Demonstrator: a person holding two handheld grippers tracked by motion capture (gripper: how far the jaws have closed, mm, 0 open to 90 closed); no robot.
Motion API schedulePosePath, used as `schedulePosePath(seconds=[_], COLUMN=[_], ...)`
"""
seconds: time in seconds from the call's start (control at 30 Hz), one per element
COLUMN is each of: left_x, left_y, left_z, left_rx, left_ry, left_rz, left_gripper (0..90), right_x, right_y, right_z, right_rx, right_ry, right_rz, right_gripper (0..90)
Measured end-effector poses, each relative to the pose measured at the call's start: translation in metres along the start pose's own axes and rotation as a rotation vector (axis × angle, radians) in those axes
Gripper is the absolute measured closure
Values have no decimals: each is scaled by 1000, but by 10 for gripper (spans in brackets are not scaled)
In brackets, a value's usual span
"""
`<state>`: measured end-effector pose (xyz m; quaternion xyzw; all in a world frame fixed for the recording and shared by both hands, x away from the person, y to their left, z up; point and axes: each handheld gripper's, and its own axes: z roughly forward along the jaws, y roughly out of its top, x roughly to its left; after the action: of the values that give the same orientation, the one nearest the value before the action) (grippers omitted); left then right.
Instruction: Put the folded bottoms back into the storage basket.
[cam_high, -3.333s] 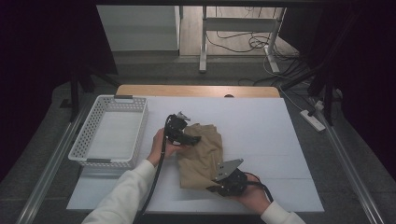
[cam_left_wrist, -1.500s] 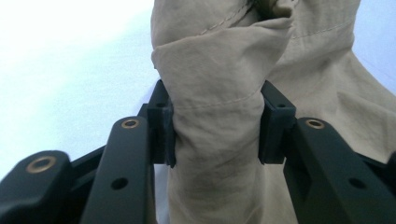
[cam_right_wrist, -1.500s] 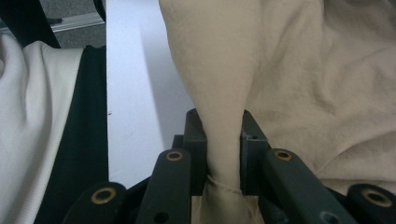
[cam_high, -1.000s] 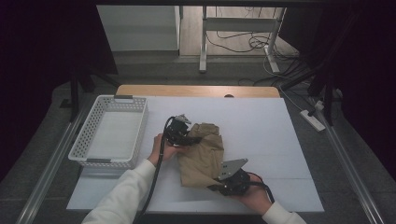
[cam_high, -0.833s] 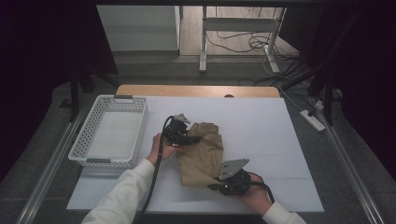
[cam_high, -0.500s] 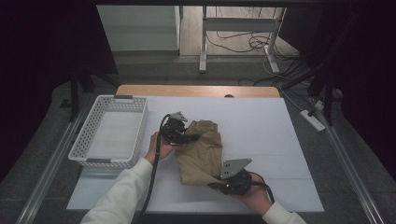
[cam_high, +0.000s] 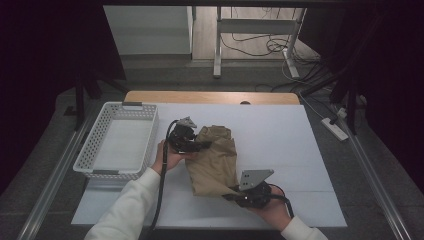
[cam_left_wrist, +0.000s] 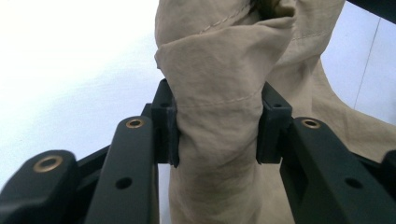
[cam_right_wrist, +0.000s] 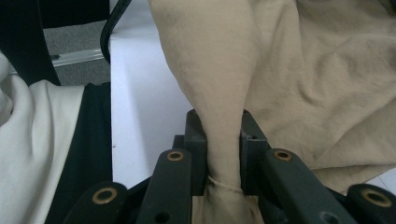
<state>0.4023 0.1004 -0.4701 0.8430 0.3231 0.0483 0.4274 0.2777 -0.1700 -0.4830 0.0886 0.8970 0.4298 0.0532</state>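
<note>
High view: tan garment lies crumpled mid-counter, right of the white basket, held at two edges.

Left gripper view: left tongs clenched on a thick bunched fold.

Right gripper view: right tongs pinch a thin hemmed edge. Risk: pulling the hands apart could slide that narrow hem out.

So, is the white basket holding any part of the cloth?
No, the basket is bare inside, and the cloth lies on the table to its right, apart from it.
</note>
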Motion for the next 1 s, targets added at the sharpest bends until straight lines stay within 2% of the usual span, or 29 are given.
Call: schedulePosePath(seconds=[0.6, 1.0], left_x=[-3, -3], left_y=[4, 7], left_z=[-15, -26], left_rx=[-27, -46], left_ry=[-1, -5], left_rz=[12, 15], left_gripper=[594, 595], right_x=[2, 4], right_y=[3, 10], right_z=[-4, -6], right_rx=[-47, -85], right_ry=[-3, -6], right_rz=[6, -12], right_gripper=[777, 778])
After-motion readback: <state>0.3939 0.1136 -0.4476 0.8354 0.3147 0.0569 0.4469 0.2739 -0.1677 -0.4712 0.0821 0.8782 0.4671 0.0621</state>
